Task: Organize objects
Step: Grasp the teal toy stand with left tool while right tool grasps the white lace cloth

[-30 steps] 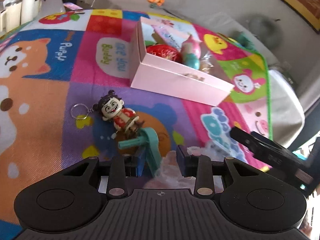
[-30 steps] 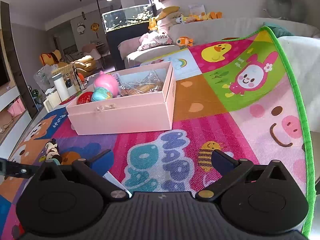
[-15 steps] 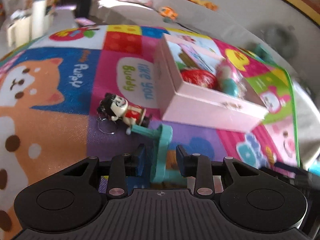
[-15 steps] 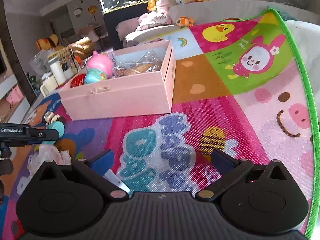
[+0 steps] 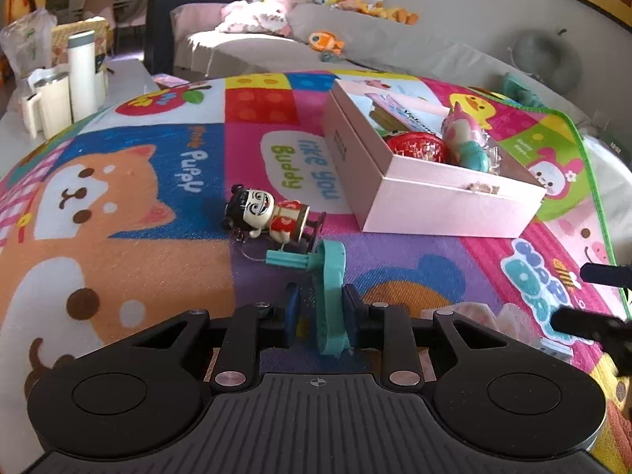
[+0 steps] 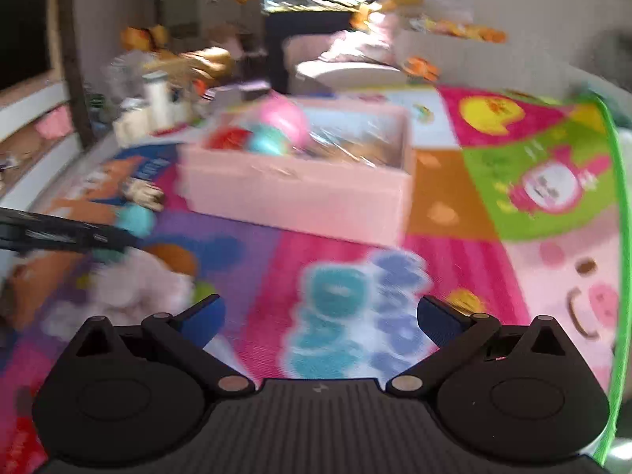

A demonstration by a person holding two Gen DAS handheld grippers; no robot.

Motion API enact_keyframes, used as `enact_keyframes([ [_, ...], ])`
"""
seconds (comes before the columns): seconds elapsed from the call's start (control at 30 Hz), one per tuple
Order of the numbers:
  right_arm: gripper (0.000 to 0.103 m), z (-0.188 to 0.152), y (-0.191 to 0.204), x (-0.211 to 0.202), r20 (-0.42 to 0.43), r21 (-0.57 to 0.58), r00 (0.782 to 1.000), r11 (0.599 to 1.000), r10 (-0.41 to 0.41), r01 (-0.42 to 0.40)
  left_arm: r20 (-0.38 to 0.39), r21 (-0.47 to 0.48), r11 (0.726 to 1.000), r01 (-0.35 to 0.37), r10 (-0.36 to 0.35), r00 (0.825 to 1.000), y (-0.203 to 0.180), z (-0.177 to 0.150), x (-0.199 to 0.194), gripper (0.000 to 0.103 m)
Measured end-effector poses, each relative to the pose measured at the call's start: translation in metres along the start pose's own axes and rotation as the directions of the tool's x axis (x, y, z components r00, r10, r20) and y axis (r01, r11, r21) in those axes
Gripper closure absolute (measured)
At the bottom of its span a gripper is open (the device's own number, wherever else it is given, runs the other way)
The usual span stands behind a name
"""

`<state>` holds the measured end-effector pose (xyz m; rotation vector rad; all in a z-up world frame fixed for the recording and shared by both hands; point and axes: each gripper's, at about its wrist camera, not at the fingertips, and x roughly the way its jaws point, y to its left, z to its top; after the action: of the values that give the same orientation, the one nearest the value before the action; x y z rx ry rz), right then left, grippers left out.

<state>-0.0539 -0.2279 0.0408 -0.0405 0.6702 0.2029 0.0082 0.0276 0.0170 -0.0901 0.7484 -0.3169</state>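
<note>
My left gripper (image 5: 322, 312) is shut on a teal plastic toy (image 5: 330, 280) and holds it just above the play mat. A small doll figure with a keyring (image 5: 268, 219) lies on the mat just beyond it. An open pink box (image 5: 430, 189) with a red ball (image 5: 416, 146) and a pink and teal toy (image 5: 468, 138) stands to the right. My right gripper (image 6: 320, 316) is open and empty over the mat; its view is blurred. The box (image 6: 300, 197) lies ahead of it, with a pale pink soft toy (image 6: 130, 288) to the left.
The colourful play mat (image 5: 118, 197) covers the surface; its green edge (image 6: 616, 197) runs on the right. White bottles and cups (image 5: 67, 87) stand at the far left. A sofa with plush toys (image 5: 316, 39) is behind.
My left gripper has closed on the teal toy, lifted it and swung towards the box. My right gripper has moved left, blurring its view.
</note>
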Motion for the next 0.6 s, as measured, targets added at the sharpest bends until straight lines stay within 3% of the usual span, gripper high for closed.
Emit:
enact_keyframes([
  [0.1, 0.000, 0.004, 0.033, -0.005, -0.017, -0.093, 0.996, 0.992, 0.087, -0.088, -0.006, -0.003, 1.000, -0.011, 0.011, 1.000, -0.002, 0.004, 0.003, 0.078],
  [0.2, 0.000, -0.001, 0.077, -0.001, -0.038, -0.228, 0.993, 0.967, 0.108, -0.114, -0.005, -0.002, 1.000, -0.011, 0.011, 1.000, -0.001, 0.005, 0.006, 0.080],
  [0.33, 0.019, -0.004, 0.114, 0.013, -0.036, -0.344, 0.992, 0.931, 0.118, -0.124, -0.006, -0.024, 1.000, 0.012, -0.012, 1.000, 0.007, 0.005, 0.005, 0.083],
  [0.4, 0.035, 0.001, 0.116, 0.022, -0.056, -0.331, 0.990, 0.933, 0.128, -0.139, -0.005, -0.043, 0.999, 0.025, -0.025, 1.000, 0.011, 0.005, 0.005, 0.082],
  [0.43, 0.051, 0.002, 0.115, 0.027, -0.072, -0.320, 0.990, 0.937, 0.125, -0.141, -0.005, -0.047, 0.999, 0.027, -0.027, 1.000, 0.011, 0.005, 0.005, 0.083],
  [0.47, 0.058, 0.003, 0.112, 0.029, -0.078, -0.310, 0.990, 0.941, 0.116, -0.135, -0.005, -0.043, 0.999, 0.023, -0.024, 1.000, 0.010, 0.005, 0.005, 0.083],
  [0.6, 0.071, 0.008, 0.094, 0.019, -0.027, -0.264, 0.997, 0.961, 0.079, -0.083, -0.002, -0.011, 1.000, -0.002, 0.002, 1.000, 0.004, 0.004, 0.005, 0.083],
])
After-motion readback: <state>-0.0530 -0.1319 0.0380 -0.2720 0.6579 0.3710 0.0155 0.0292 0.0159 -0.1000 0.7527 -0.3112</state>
